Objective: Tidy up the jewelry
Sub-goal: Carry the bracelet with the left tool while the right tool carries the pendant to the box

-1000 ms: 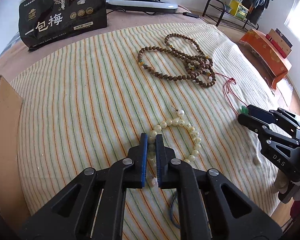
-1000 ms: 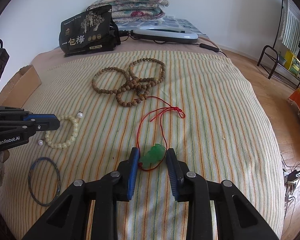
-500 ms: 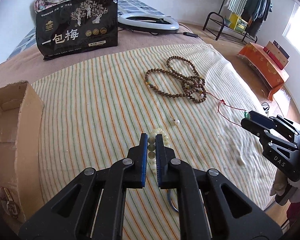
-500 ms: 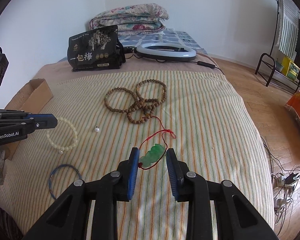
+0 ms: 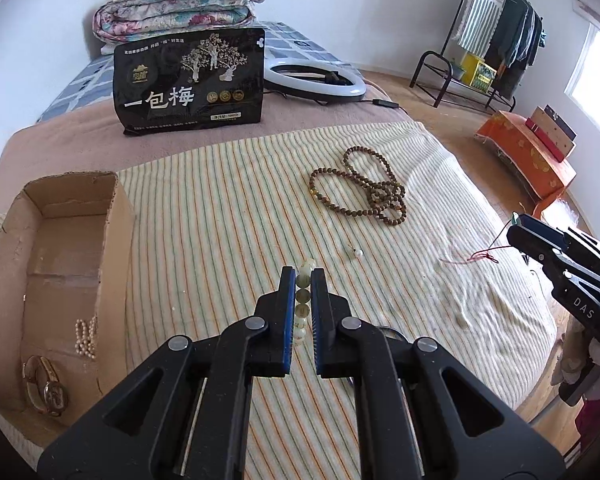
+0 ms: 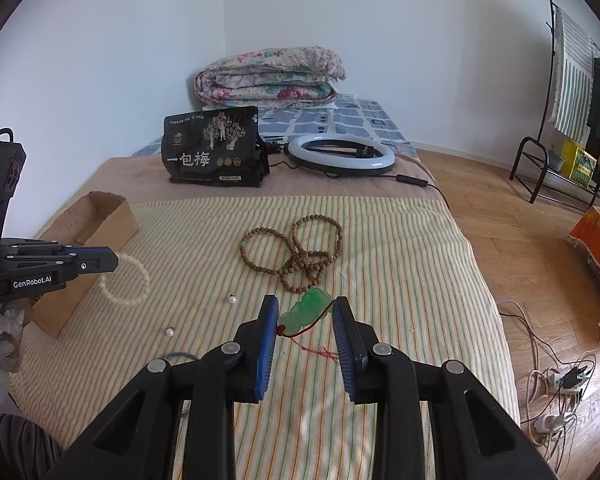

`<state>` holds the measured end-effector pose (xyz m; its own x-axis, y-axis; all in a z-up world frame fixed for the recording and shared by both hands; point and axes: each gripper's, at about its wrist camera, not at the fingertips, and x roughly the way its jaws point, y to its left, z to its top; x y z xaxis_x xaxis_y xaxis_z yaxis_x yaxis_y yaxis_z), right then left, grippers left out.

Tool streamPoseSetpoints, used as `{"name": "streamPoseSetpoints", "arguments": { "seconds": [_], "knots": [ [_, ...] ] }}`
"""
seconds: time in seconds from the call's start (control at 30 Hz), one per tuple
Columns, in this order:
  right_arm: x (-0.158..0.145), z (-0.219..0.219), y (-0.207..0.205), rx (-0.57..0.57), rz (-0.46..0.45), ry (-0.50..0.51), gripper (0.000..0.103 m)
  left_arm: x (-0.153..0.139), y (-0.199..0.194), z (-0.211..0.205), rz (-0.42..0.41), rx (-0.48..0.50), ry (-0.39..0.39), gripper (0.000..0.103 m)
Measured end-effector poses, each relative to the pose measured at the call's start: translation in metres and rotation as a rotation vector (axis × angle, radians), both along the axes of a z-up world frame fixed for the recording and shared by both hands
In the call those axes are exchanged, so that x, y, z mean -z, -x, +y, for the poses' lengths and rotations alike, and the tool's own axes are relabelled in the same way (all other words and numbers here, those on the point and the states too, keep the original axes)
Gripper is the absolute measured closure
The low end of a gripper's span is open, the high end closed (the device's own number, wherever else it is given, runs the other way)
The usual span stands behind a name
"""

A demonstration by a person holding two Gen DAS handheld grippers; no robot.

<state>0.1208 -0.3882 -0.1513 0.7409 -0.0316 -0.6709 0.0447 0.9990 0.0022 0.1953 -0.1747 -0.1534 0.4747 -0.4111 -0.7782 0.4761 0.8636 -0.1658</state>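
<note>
A bed covered by a cream cloth with thin green and orange stripes (image 6: 380, 240) fills both views, and a folded floral quilt (image 6: 270, 76) lies at its far end against the white wall. In front of the quilt stands a black snack bag printed with white characters and a tree (image 5: 190, 80), and beside that lies a white ring light with a black cable (image 6: 342, 156).

At the cloth's left edge sits an open brown cardboard box (image 5: 116, 216). Inside it lie a gold-toned wristwatch (image 5: 46, 386) and a short bunch of small pearl-like beads (image 5: 85, 338).

Near the middle of the cloth a long strand of brown wooden beads (image 6: 296, 256) lies in loose loops. Two loose white pearls (image 6: 232, 300) rest apart on the cloth, in front of the strand, and a thin blue ring (image 6: 178, 356) peeks out just behind the right gripper's left finger.

The left gripper (image 5: 302, 280) is clamped tight on a bracelet of pale cream beads (image 6: 126, 280), which hangs off the cloth as a loop near the box. The right gripper (image 6: 306, 308) grips a carved green jade-like pendant (image 6: 306, 310) between partly parted pads; its red cord (image 6: 312, 346) trails down, though whether the cord's end touches the cloth is hard to tell.
</note>
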Motion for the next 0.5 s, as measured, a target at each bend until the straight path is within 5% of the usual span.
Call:
{"name": "streamPoseSetpoints", "arguments": {
  "seconds": [0.5],
  "knots": [
    [-0.044,0.041,0.005,-0.081,-0.081,-0.031,0.076,-0.041,0.019,0.063,-0.067,-0.065,0.041,0.098]
  ]
}}
